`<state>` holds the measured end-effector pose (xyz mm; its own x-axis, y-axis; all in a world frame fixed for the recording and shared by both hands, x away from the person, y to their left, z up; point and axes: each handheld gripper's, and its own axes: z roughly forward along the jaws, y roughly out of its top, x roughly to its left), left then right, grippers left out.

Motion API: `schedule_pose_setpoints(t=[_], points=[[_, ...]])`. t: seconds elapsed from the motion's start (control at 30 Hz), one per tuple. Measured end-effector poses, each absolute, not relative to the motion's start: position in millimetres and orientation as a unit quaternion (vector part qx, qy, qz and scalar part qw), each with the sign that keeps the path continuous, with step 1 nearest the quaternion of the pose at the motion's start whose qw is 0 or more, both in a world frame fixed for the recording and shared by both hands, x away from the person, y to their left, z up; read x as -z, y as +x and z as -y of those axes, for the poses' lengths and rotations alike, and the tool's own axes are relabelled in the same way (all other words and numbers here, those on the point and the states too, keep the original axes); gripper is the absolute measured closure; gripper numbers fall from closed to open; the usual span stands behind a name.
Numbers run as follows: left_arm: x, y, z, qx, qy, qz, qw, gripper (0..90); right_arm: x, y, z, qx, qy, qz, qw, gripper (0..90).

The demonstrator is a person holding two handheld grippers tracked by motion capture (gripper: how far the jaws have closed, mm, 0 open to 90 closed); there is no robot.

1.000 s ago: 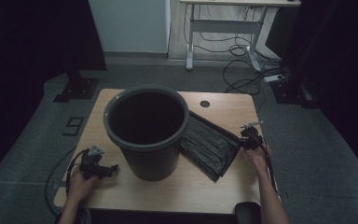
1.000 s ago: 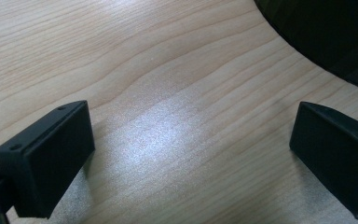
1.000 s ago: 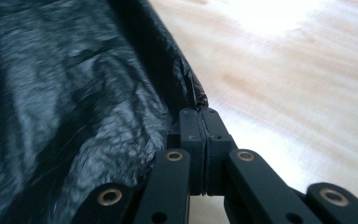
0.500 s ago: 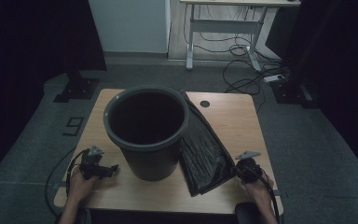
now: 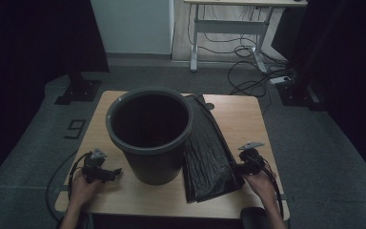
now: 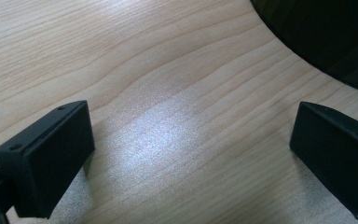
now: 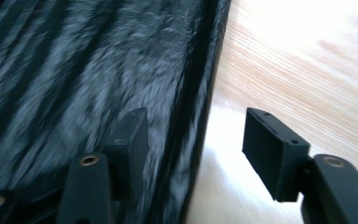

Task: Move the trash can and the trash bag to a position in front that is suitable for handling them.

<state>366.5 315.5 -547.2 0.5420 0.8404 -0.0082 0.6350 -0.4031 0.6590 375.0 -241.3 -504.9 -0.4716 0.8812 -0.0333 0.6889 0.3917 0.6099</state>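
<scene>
A dark grey bucket (image 5: 148, 133) stands upright on the wooden table (image 5: 248, 114). A flat black plastic bag (image 5: 208, 152) lies against its right side, running from the far edge toward the near one. My right gripper (image 5: 236, 168) is at the bag's near right corner. In the right gripper view its jaws have just been opening: the right gripper (image 7: 196, 140) is open, the bag's edge (image 7: 200, 93) lies between the pads and neither presses on it. My left gripper (image 5: 114, 172) rests left of the bucket, open over bare wood (image 6: 191, 154), with the bucket's base (image 6: 326, 32) ahead.
The table's near edge is close under both hands. A round cable grommet (image 5: 209, 106) sits at the table's far side. On the floor behind are a white desk frame (image 5: 228, 28), loose cables (image 5: 252, 76) and a dark stand base (image 5: 78, 90).
The right hand pulled the bag's end toward the near edge, swinging the bag from a slant to lie along the bucket. Its jaws then let go of the bag. The left hand stayed put.
</scene>
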Motion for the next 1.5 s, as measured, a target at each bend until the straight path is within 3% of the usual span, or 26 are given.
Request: schedule_pose_setpoints(t=[0.03, 0.07, 0.1, 0.17, 0.3, 0.47, 0.5, 0.53, 0.57, 0.63, 0.73, 0.8, 0.97, 1.03, 1.13, 1.17, 1.2, 1.23, 1.3, 1.33, 1.5], points=[[547, 366, -316, -0.165, 0.821, -0.449, 0.311, 0.0, 510, 383, 238, -0.26, 0.486, -0.816, 0.175, 48.9], [547, 366, -315, -0.165, 0.822, -0.448, 0.311, 0.0, 519, 394, 232, -0.238, 0.488, -0.824, 0.163, 68.3], [547, 366, -315, -0.165, 0.822, -0.448, 0.311, 0.0, 519, 394, 232, -0.238, 0.488, -0.824, 0.163, 68.3], [547, 365, -315, -0.165, 0.822, -0.447, 0.311, 0.0, 525, 395, 225, -0.233, 0.478, -0.834, 0.146, 86.3], [547, 365, -315, -0.164, 0.822, -0.447, 0.311, 0.0, 524, 384, 218, -0.236, 0.467, -0.842, 0.133, 88.5], [547, 364, -315, -0.163, 0.822, -0.448, 0.311, 0.0, 522, 342, 196, -0.248, 0.427, -0.862, 0.112, 86.7], [547, 364, -315, -0.164, 0.822, -0.448, 0.311, 0.0, 522, 321, 187, -0.25, 0.402, -0.876, 0.096, 75.5], [547, 363, -314, -0.164, 0.822, -0.449, 0.31, 0.0, 522, 321, 187, -0.25, 0.402, -0.876, 0.096, 75.5], [547, 363, -314, -0.164, 0.821, -0.449, 0.31, 0.0, 519, 310, 190, -0.258, 0.398, -0.874, 0.104, 56.7], [547, 363, -314, -0.164, 0.821, -0.45, 0.31, 0.0, 517, 309, 194, -0.262, 0.402, -0.87, 0.115, 52.5], [547, 364, -314, -0.164, 0.821, -0.45, 0.31, 0.0, 499, 337, 229, -0.281, 0.468, -0.821, 0.167, 39.1], [547, 364, -314, -0.164, 0.821, -0.45, 0.311, 0.0, 497, 349, 235, -0.282, 0.481, -0.812, 0.175, 38.5], [547, 365, -314, -0.164, 0.821, -0.449, 0.311, 0.0, 508, 430, 243, -0.285, 0.526, -0.783, 0.167, 37.2], [547, 365, -314, -0.164, 0.821, -0.449, 0.311, 0.0, 511, 440, 240, -0.273, 0.53, -0.784, 0.173, 36.8], [547, 364, -314, -0.164, 0.821, -0.45, 0.311, 0.0, 517, 468, 233, -0.247, 0.533, -0.785, 0.197, 37.6], [547, 364, -314, -0.164, 0.821, -0.451, 0.311, 0.0, 521, 482, 231, -0.226, 0.539, -0.786, 0.202, 43.3], [547, 364, -314, -0.164, 0.821, -0.451, 0.311, 0.0, 521, 482, 231, -0.226, 0.539, -0.786, 0.202, 43.3], [547, 364, -314, -0.164, 0.82, -0.451, 0.311, 0.0, 523, 486, 231, -0.218, 0.541, -0.787, 0.2, 47.0], [547, 363, -314, -0.164, 0.821, -0.451, 0.31, 0.0, 526, 494, 234, -0.213, 0.545, -0.79, 0.182, 70.2], [547, 363, -314, -0.165, 0.821, -0.451, 0.31, 0.0, 526, 494, 235, -0.216, 0.545, -0.791, 0.176, 75.8], [547, 363, -314, -0.165, 0.82, -0.452, 0.311, 0.0, 525, 487, 244, -0.209, 0.543, -0.795, 0.175, 84.5]])
